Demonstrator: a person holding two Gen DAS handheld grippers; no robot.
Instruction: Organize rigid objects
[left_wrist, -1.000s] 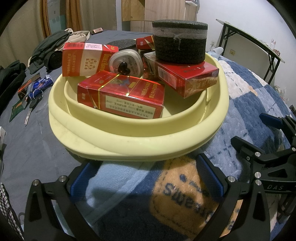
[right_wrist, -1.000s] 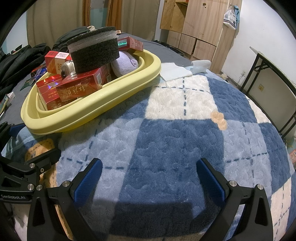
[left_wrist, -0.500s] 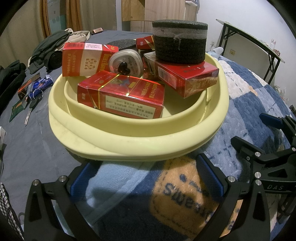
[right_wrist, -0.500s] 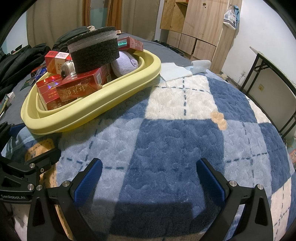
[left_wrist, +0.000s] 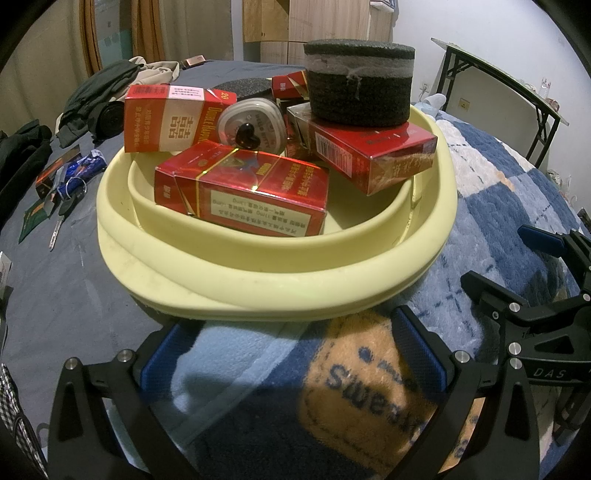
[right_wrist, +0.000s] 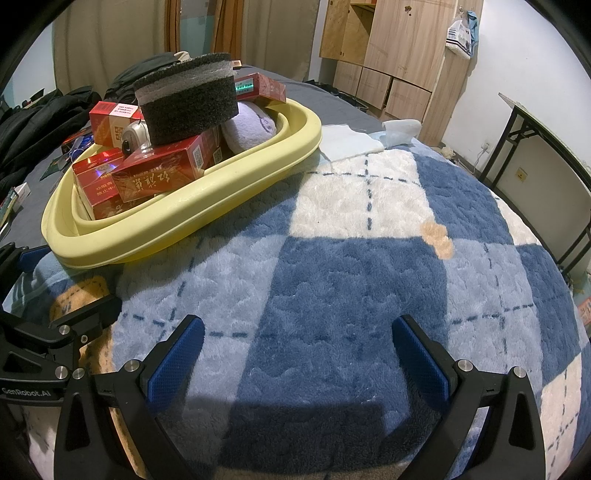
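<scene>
A pale yellow basin (left_wrist: 258, 284) (right_wrist: 177, 218) sits on a blue checked blanket. It holds several red cigarette boxes (left_wrist: 243, 192) (right_wrist: 159, 177), a round grey foam block (left_wrist: 360, 83) (right_wrist: 188, 107) on top, a small clear case (left_wrist: 251, 123) and a lilac soft item (right_wrist: 251, 125). My left gripper (left_wrist: 291, 350) is open and empty, just in front of the basin's near rim. My right gripper (right_wrist: 295, 350) is open and empty over the blanket, to the right of the basin.
Keys and small packets (left_wrist: 62, 192) lie on the grey sheet left of the basin, with dark clothes (left_wrist: 96, 99) behind. A folded white cloth (right_wrist: 351, 142) lies beyond the basin. A folding table (right_wrist: 546, 155) stands at the right, wooden cabinets (right_wrist: 388, 55) at the back.
</scene>
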